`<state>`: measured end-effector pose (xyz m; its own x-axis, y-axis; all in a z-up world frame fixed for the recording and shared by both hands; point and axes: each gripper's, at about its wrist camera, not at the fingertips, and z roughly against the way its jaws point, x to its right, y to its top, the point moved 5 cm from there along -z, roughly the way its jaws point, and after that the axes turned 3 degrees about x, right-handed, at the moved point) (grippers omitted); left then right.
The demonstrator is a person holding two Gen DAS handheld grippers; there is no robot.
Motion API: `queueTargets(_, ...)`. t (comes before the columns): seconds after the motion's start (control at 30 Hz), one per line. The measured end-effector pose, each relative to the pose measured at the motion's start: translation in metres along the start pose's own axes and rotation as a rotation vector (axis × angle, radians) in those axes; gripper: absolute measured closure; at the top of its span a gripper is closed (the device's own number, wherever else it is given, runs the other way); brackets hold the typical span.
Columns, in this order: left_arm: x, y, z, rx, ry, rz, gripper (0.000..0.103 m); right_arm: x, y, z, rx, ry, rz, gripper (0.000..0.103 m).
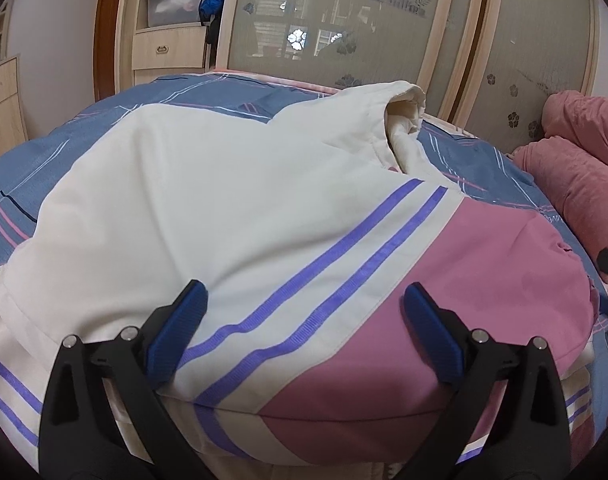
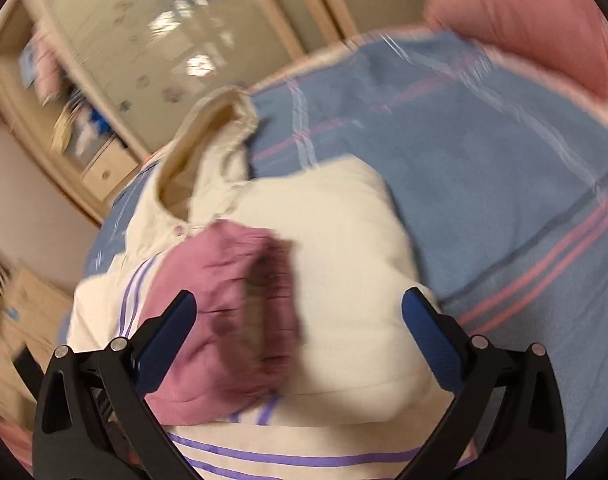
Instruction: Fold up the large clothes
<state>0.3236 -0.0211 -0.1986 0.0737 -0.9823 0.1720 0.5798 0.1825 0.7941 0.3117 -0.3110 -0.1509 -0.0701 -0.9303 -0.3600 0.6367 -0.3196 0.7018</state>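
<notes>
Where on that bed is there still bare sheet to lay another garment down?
Bare blue sheet lies between the cream and pink jacket and the pink quilt. A narrower strip runs behind the jacket, along the wardrobe doors, and a bit shows at its left edge. The near side is crowded: the jacket fills it, under both open grippers.

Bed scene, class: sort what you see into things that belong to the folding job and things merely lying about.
Belongs to the job:
- cream and pink jacket
- left tongs, open over it
- right tongs, open

Just lying about:
- pink blanket
- blue checked bedsheet
- storage box on the wardrobe shelf
</notes>
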Motion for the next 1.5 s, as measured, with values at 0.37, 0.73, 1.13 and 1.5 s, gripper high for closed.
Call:
queueTargets(0.37,0.001,0.001,-0.002,-0.004,0.022,-0.012,0.003,-0.023,-0.029,-0.028,-0.164,0.018,0.086,0.045)
queueTargets(0.73,0.000,0.004,0.002,0.006,0.031,0.003,0.003,-0.024,-0.024,-0.023,-0.118,0.027,0.074,0.090)
queueTargets(1.13,-0.022,0.011,0.007,-0.001,0.075,0.069,0.003,0.010,-0.009,-0.022,-0.023,-0.202,0.060,0.089)
queueTargets(1.5,-0.020,0.003,-0.002,-0.024,0.100,0.046,0.002,0.015,0.002,0.007,0.154,-0.398,0.111,0.038)
